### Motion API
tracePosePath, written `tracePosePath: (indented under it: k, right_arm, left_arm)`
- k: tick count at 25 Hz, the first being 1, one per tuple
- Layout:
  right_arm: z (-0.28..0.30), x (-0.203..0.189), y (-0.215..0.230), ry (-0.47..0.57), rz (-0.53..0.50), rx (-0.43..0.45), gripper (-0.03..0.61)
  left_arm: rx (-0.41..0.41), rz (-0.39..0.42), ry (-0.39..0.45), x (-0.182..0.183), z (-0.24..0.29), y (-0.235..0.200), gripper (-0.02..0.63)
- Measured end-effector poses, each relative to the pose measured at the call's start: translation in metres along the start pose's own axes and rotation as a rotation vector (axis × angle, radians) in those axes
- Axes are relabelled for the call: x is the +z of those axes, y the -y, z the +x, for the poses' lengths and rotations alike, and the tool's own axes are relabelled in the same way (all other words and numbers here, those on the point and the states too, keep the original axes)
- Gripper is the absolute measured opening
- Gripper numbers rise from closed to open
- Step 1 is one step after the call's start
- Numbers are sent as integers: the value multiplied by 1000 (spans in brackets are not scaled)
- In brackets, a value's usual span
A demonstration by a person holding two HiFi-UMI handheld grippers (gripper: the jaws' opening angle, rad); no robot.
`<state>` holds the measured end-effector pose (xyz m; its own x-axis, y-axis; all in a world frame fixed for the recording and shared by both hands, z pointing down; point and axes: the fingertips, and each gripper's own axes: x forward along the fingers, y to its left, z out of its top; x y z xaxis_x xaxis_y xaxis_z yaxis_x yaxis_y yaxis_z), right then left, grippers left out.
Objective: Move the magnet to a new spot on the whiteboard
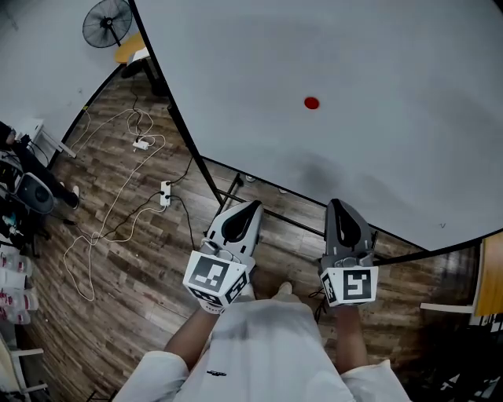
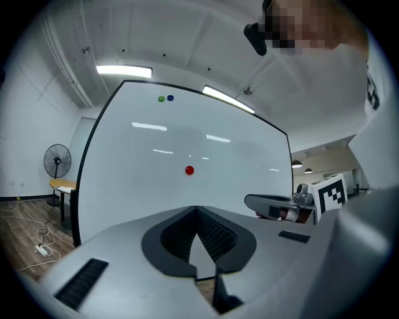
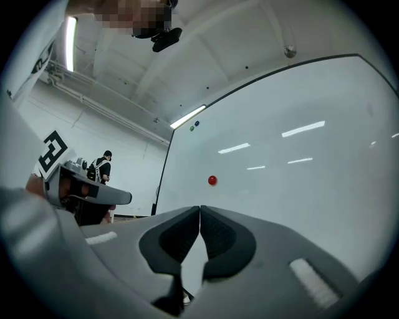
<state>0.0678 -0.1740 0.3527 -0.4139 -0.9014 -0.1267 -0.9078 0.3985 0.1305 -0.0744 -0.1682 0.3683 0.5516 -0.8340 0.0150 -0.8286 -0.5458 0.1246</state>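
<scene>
Dark wood-plank floor [image 1: 118, 259], white cables [image 1: 118, 188] and power strip [image 1: 165, 193] strewn over it, black pedestal fan [image 1: 108, 22] beside small yellow table [image 1: 130, 49], white walls [image 2: 31, 137], 2 ceiling strip lights [image 2: 123, 71].

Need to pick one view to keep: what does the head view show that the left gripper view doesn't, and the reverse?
Head view only: the left gripper's own marker cube.
Left gripper view only: a green magnet and a blue magnet near the whiteboard's top, plus ceiling lights.
Both: the red magnet, the fan, the right gripper and floor cables.
</scene>
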Motion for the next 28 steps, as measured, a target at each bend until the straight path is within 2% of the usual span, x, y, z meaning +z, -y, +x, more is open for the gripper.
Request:
tracePosePath:
  k: [9, 18, 23, 28]
  right_arm:
    - [16, -3, 12, -4, 22, -3, 12]
    - [25, 13, 27, 4, 2, -15, 11]
    - [33, 18, 40, 1, -12, -38, 11]
    - [36, 21, 47, -3, 1, -18, 11]
  left_arm:
    - [-28, 41, -17, 3, 24, 5, 6]
    - [-12, 68, 30, 31, 61, 3, 8]
    - [-31, 82, 60, 46, 88, 8, 64]
    - [-31, 110, 45, 49, 115, 13, 69]
